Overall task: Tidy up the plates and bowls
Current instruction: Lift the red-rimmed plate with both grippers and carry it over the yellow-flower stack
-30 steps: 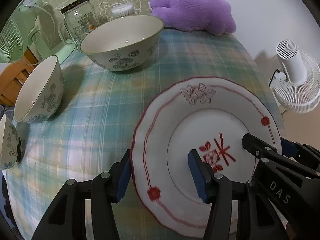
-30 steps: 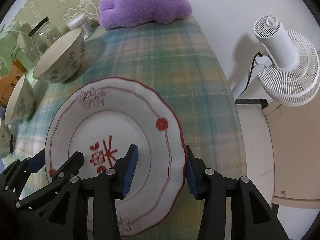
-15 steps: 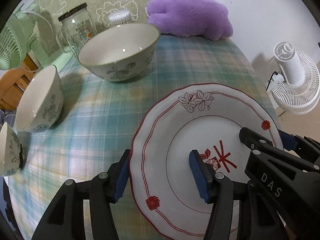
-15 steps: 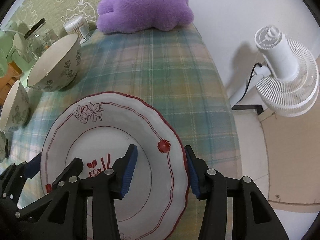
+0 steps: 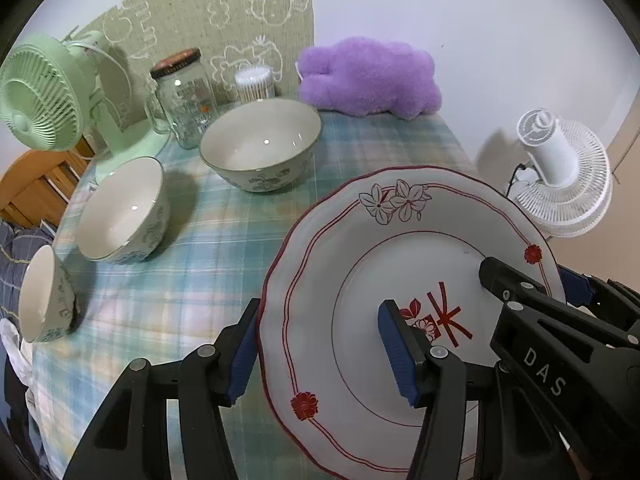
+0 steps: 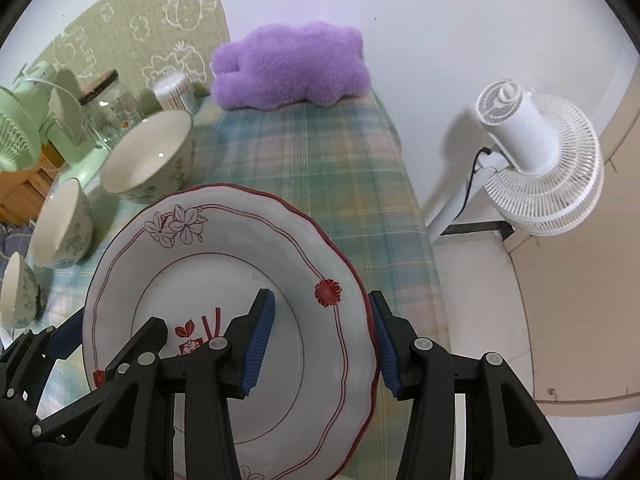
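While both grippers pinch opposite rims, the left gripper and right gripper hold the red-trimmed plate above the plaid tablecloth, near three floral bowls.

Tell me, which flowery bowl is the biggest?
The wide cream ceramic bowl with grey flowers beside the glass jar; the other two bowls are smaller.
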